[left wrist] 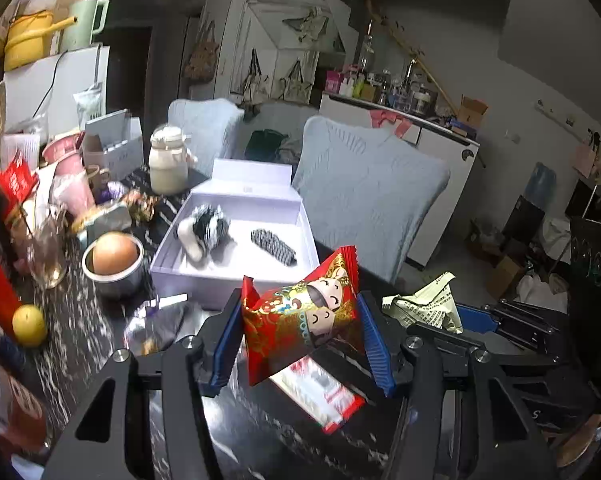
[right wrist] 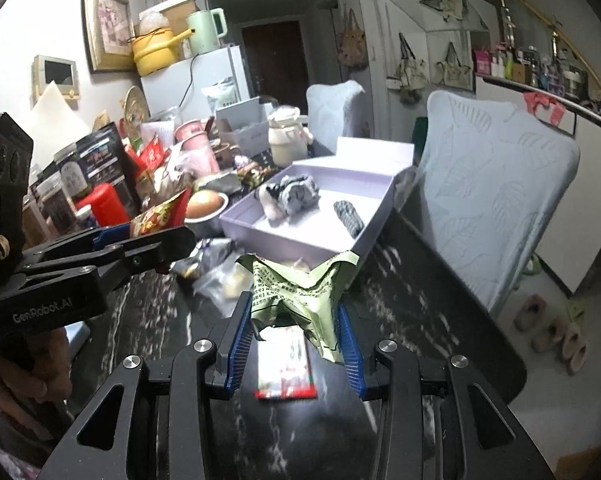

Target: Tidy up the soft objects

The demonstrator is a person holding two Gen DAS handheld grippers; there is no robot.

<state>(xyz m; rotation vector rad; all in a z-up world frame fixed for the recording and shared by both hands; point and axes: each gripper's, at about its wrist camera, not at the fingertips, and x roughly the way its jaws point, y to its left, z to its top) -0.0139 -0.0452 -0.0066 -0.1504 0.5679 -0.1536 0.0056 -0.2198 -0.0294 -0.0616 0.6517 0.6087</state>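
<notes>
My left gripper (left wrist: 300,320) is shut on a puffy red snack packet (left wrist: 300,320) with cartoon faces, held above the dark marble table (left wrist: 80,320). My right gripper (right wrist: 294,316) is shut on a crumpled pale green packet (right wrist: 300,292); the same packet (left wrist: 424,306) shows at the right of the left wrist view. The red packet (right wrist: 160,216) and left gripper (right wrist: 140,240) appear at the left of the right wrist view. Ahead lies an open lilac box (left wrist: 188,276) holding a grey-and-white plush toy (left wrist: 204,228) and a dark knitted roll (left wrist: 274,246). A flat red-and-white packet (right wrist: 286,364) lies on the table below.
Clutter lines the left side: a steel bowl with an egg-like ball (left wrist: 114,258), a yellow fruit (left wrist: 29,325), a red cylinder (right wrist: 106,204), a cream jar (left wrist: 167,166), clear bags (right wrist: 220,276). Covered chairs (left wrist: 364,196) stand beyond the table's right edge (right wrist: 460,280).
</notes>
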